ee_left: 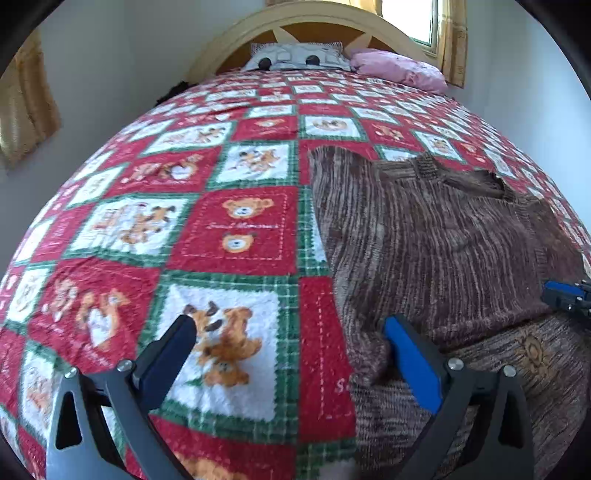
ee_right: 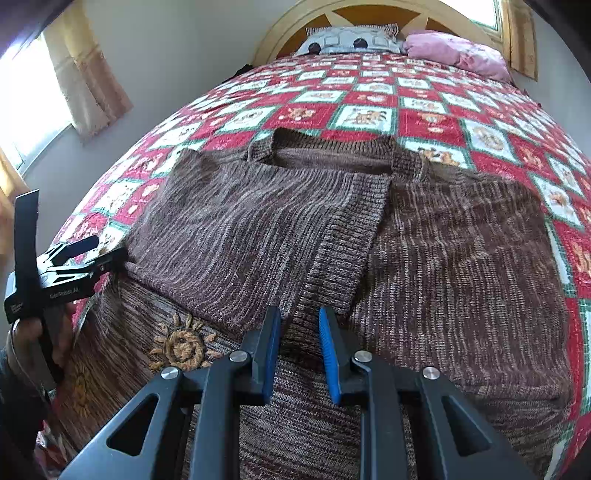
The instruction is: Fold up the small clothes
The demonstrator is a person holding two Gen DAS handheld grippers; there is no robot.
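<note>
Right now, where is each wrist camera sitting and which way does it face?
Left wrist: low at the sweater's left edge, facing the headboard; its open left tool shows.
Right wrist: over the sweater's hem, facing the headboard too; right tool narrowly parted over the folded sleeve, left tool in a hand at left.
Shared: sweater, teddy-bear quilt, pillows.

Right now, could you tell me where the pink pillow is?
In both views, the pink pillow lies at the bed's far right, beside the grey pillow below the headboard.
</note>
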